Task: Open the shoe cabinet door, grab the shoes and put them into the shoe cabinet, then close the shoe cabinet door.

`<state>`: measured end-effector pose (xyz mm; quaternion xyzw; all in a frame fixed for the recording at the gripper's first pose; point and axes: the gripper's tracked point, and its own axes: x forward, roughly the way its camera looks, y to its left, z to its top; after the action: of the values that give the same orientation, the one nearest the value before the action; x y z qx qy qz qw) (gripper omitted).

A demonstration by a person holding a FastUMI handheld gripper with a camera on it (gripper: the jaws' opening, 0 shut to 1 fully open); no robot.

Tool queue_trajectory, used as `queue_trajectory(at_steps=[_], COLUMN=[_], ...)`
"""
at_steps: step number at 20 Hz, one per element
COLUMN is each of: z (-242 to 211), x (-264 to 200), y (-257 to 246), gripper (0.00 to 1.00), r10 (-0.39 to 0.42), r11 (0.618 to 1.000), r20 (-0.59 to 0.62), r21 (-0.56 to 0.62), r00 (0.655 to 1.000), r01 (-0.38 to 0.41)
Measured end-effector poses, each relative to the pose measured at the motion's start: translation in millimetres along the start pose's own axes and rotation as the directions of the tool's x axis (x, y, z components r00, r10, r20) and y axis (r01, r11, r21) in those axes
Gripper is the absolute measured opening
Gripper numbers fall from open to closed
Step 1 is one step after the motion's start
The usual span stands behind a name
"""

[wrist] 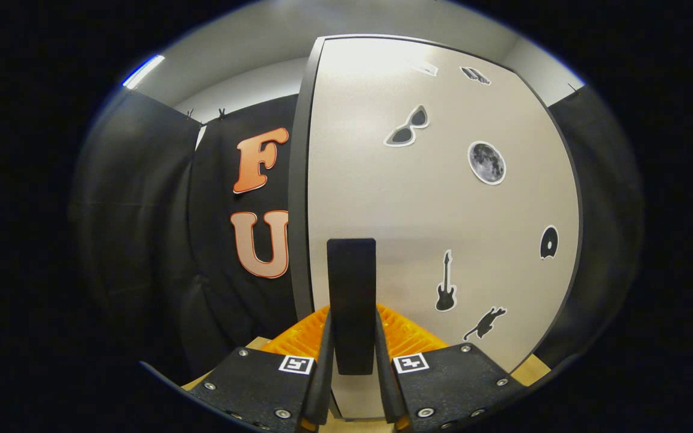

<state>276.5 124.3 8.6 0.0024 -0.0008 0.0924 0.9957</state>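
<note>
The shoe cabinet door (418, 198) is a pale panel with a dark edge and several small black stickers, standing close in front of me. Its black upright handle (351, 282) sits near the door's left edge. My gripper (352, 313) has one finger on each side of the handle's lower half. Both fingers press against it, so it is shut on the handle. The door's left edge (298, 198) shows as a thin dark strip, and I cannot tell whether the door stands ajar.
Black cloth booth wall (142, 228) hangs to the left of and behind the cabinet, and more of it to the right (605, 210). A light wooden surface (530, 368) shows under the cabinet by the right finger. A grey wall and ceiling light (142, 71) are above.
</note>
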Motion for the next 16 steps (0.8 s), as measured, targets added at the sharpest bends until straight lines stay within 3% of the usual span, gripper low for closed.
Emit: queue_trajectory(at_steps=[16], z=[1.8], x=[-60.5], y=[-22.4], gripper=[0.28], r10=[-0.036], r11=[0.999], r20=[-0.013], r21=[0.025], r00=[0.999], r01=[0.036])
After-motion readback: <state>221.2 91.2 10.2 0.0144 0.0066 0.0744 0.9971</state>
